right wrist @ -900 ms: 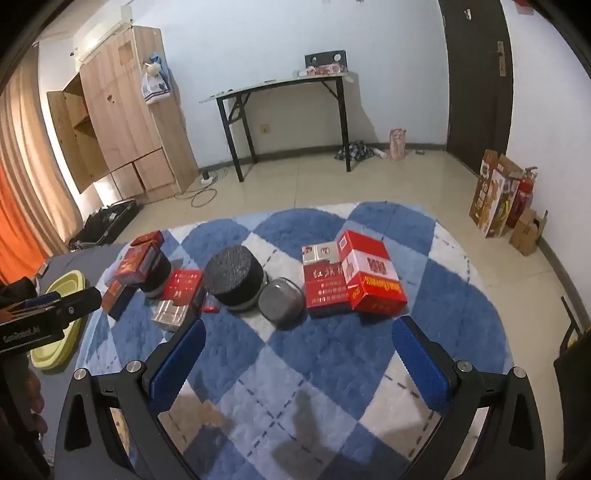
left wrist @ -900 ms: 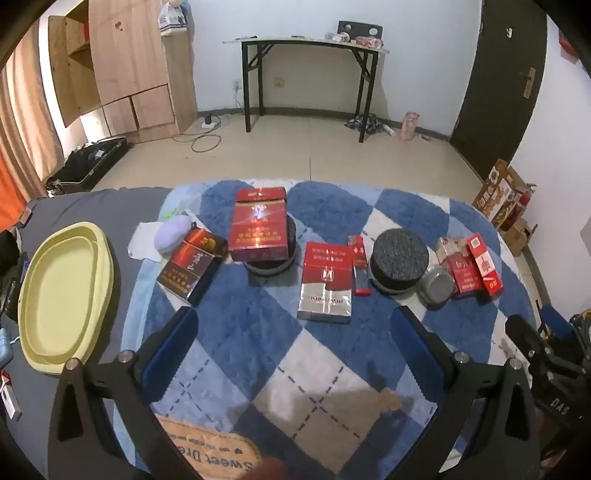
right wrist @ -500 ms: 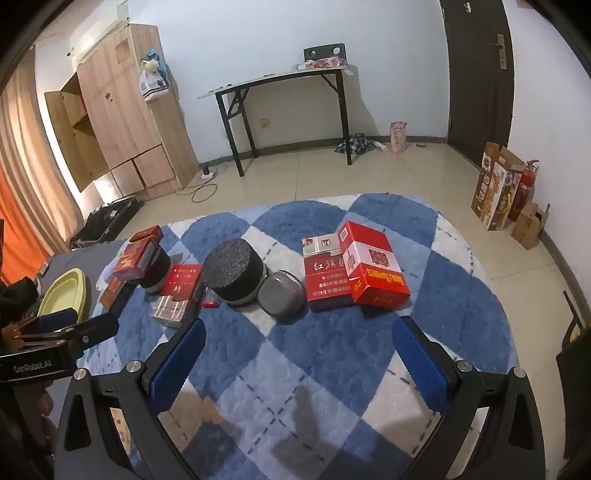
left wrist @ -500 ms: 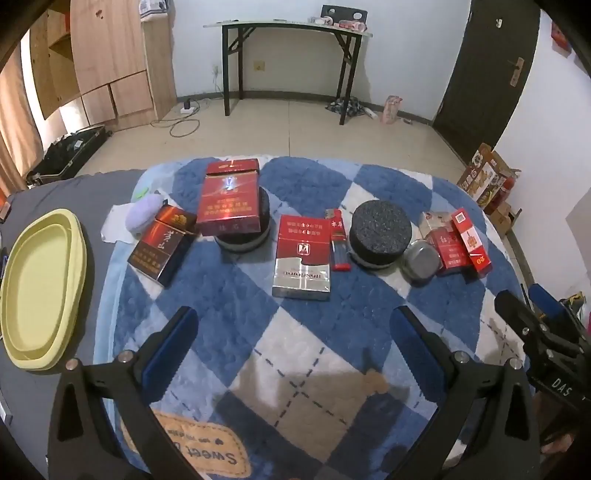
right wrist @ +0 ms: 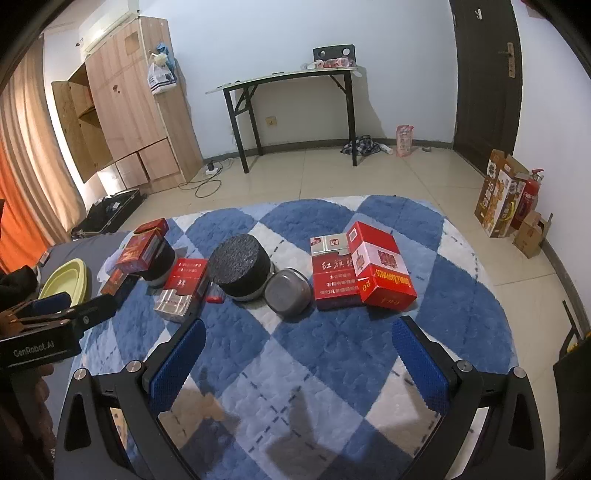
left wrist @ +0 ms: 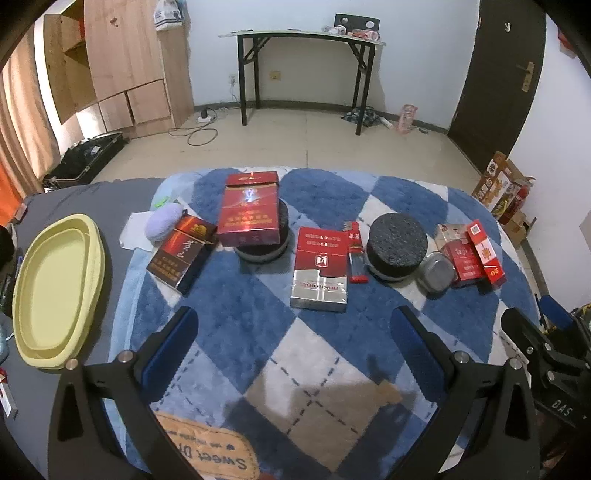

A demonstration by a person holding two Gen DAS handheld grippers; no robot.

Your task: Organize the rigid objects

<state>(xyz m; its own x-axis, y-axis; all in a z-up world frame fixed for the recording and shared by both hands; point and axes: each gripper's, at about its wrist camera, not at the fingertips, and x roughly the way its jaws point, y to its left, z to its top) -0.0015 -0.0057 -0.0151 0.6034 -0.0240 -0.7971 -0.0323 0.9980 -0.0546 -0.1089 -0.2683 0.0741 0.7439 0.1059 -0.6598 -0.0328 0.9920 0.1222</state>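
Observation:
Several rigid items lie in a row on a blue-and-white checked rug point(left wrist: 236, 317). From the left: a dark brown carton point(left wrist: 181, 254), a red carton point(left wrist: 249, 214) resting on a black round block, a red-and-silver carton point(left wrist: 321, 266), a small red lighter point(left wrist: 356, 251), a black foam cylinder point(left wrist: 397, 245), a grey tin point(left wrist: 437, 271) and red packs point(left wrist: 469, 254). My left gripper point(left wrist: 295, 343) hovers open, short of the red-and-silver carton. My right gripper point(right wrist: 295, 354) is open too, short of the grey tin point(right wrist: 288, 291) and two red cartons point(right wrist: 380, 273). Neither holds anything.
A pale yellow oval tray point(left wrist: 55, 288) lies left of the rug on grey cloth, with a lilac pad point(left wrist: 164, 221) near it. Beyond the rug are tiled floor, a black-legged table point(left wrist: 303, 35), a wooden cupboard and cardboard boxes point(right wrist: 502, 195) by the right wall.
The left wrist view tipped slightly and came back. The right wrist view barely shifted. Nothing on the rug moved, and both grippers stayed open.

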